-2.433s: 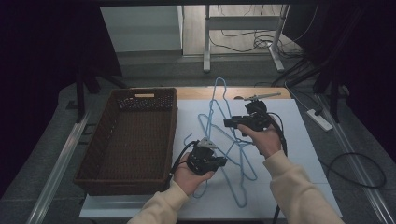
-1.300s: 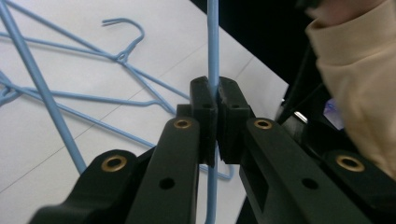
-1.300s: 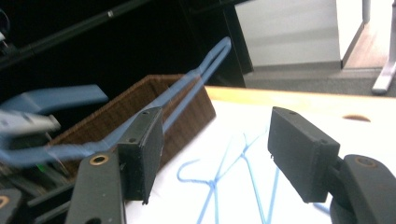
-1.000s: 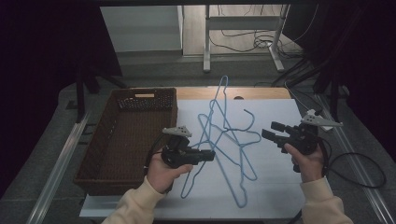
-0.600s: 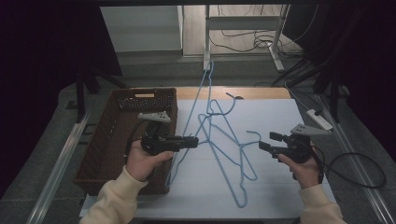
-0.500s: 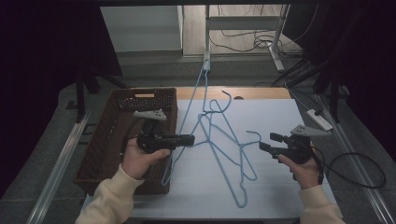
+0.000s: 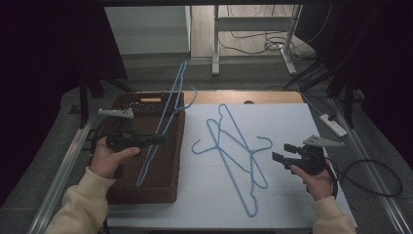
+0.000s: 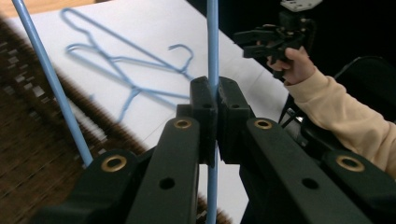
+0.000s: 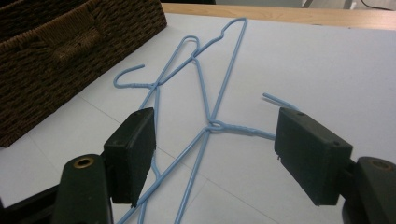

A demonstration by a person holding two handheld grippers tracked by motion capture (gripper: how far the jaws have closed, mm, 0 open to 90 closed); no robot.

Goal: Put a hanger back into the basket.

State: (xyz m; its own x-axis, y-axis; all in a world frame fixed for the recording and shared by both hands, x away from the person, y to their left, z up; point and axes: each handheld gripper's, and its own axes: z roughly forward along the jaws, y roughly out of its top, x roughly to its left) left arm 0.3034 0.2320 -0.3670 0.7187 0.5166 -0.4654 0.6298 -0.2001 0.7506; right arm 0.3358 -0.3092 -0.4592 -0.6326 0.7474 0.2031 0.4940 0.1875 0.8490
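High view: blue wire hanger (image 7: pixel 165 122) held tilted up over the wicker basket (image 7: pixel 173 183), lower end down inside it, hook end sticking up past the far rim. Left gripper (image 7: pixel 158 139) over the basket, jaws clamped on the hanger wire; left gripper view shows the wire pinched between the pads (image 8: pixel 201 105). Two more blue hangers (image 7: pixel 234 151) lie crossed on the white table sheet (image 7: pixel 292 117), right of the basket. Right gripper (image 7: pixel 280 152) near them at the sheet's right side, jaws apart, holding nothing.
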